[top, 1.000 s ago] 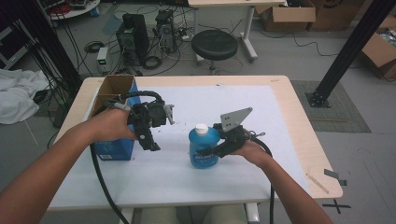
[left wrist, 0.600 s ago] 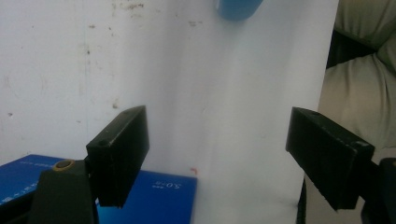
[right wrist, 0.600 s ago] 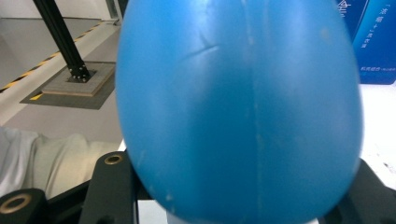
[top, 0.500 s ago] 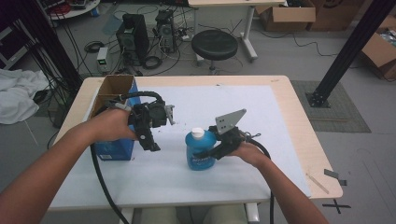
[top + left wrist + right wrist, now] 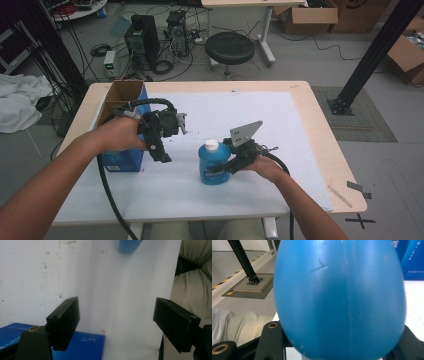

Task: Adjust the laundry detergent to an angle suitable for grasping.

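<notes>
The person's left forearm came in from the near left corner of the white-covered wooden table [image 5: 300, 125], bent slightly at the wrist. Its hand held the left gripper [image 5: 161, 150] above the surface, near the left edge and beside an open blue cardboard box [image 5: 122, 160]. The jaws pointed down toward the near edge, standing wide apart with nothing between them.

The right forearm reached in from the near right and angled toward the middle of the table. The right gripper [image 5: 226, 166] was clamped on the body of a blue plastic bottle with a white cap [image 5: 211, 165]. This bottle stood upright near the table's centre, a little toward the near edge.
</notes>
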### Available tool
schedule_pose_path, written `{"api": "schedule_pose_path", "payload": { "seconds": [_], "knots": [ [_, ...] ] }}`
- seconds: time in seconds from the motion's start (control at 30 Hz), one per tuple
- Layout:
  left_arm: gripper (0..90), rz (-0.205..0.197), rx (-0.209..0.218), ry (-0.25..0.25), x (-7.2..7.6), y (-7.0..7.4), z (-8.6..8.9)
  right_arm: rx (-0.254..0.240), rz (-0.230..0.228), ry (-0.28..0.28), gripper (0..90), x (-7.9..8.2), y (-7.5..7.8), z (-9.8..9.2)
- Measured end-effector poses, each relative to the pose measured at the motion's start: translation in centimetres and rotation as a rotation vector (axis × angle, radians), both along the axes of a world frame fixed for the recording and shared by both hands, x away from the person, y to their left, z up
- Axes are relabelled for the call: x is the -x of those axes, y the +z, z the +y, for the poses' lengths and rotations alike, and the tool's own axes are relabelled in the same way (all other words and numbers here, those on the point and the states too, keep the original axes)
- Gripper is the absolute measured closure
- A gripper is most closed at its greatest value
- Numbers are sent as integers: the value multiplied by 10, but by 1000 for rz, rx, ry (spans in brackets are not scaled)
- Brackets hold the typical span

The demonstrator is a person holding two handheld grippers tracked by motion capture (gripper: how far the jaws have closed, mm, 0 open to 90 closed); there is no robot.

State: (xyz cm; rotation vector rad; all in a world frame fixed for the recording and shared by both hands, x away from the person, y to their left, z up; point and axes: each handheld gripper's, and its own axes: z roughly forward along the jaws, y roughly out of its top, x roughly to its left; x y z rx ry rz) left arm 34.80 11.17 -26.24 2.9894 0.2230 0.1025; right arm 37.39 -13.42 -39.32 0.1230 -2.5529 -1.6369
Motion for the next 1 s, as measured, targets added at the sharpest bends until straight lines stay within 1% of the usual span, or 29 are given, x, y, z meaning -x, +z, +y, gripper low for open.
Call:
{"api": "schedule_pose_path", "payload": {
  "seconds": [0.03, 0.2, 0.4, 0.5, 1.0],
  "knots": [
    [220, -1, 0, -6, 0, 0, 0, -1, -3, 0, 437, 0, 0, 0],
    [220, 1, 2, -3, 0, -1, 0, 4, 6, 1, 435, 0, 0, -2],
    [220, 2, 3, -3, 0, -1, -1, -6, 12, -15, 432, 1, -2, -5],
    [220, 2, 4, -4, 0, -1, -2, -3, 15, -15, 431, 2, -2, -5],
    [219, 3, 7, -4, 1, -2, -1, -9, 10, -19, 415, 2, -3, -5]
  ]
}}
